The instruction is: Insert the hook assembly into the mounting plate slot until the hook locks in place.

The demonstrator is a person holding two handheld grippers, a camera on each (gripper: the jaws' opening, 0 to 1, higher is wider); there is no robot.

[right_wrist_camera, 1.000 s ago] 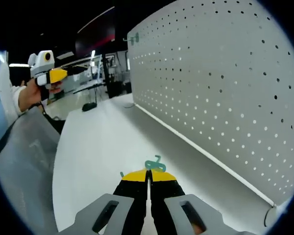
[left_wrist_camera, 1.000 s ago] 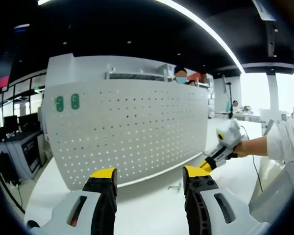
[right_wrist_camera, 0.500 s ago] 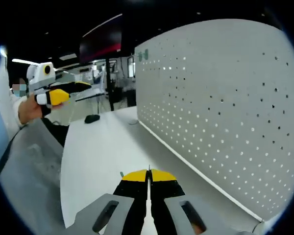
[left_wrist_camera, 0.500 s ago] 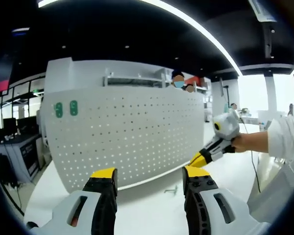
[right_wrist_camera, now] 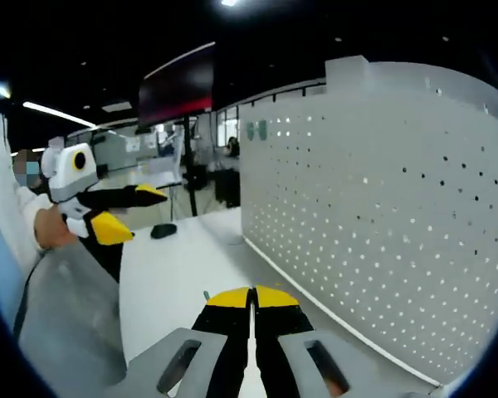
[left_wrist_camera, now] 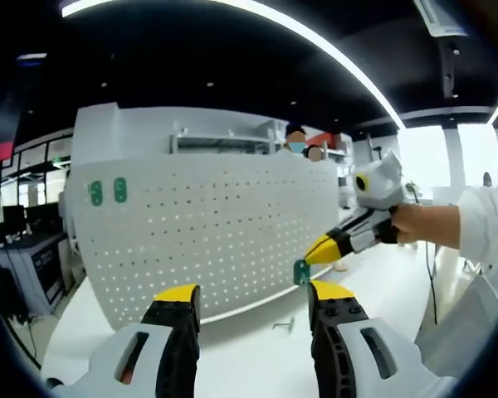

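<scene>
Here, the left hand-held gripper (left_wrist_camera: 253, 300) is raised in front of the white perforated mounting plate (left_wrist_camera: 207, 240), its yellow-tipped jaws spread wide with nothing between them. The plate stands upright on a white surface (left_wrist_camera: 249, 348). In the left gripper view, the right hand-held gripper (left_wrist_camera: 317, 250) comes in from the right, gripped by a person's hand (left_wrist_camera: 408, 225) in a white sleeve (left_wrist_camera: 481, 236). Its yellow tips are pinched together on a small green hook (left_wrist_camera: 301, 272), which hangs at the jaw tips in the air, above the surface and in front of the plate's lower right part; whether it touches the plate cannot be told. A small metal hook (left_wrist_camera: 284, 325) lies on the surface just in front of the plate's lower edge, between the left hand-held gripper's jaws as the camera sees it.

Two other green hooks (left_wrist_camera: 108, 191) sit side by side high in the plate's upper left corner. In the right gripper view, that gripper's own jaws are pressed fully together, the held hook hidden beyond their tips, while the plate runs along the right side. The left hand-held gripper shows there at the left, jaws apart. A dark object (right_wrist_camera: 162, 230), too small to identify, rests farther back on the surface.
</scene>
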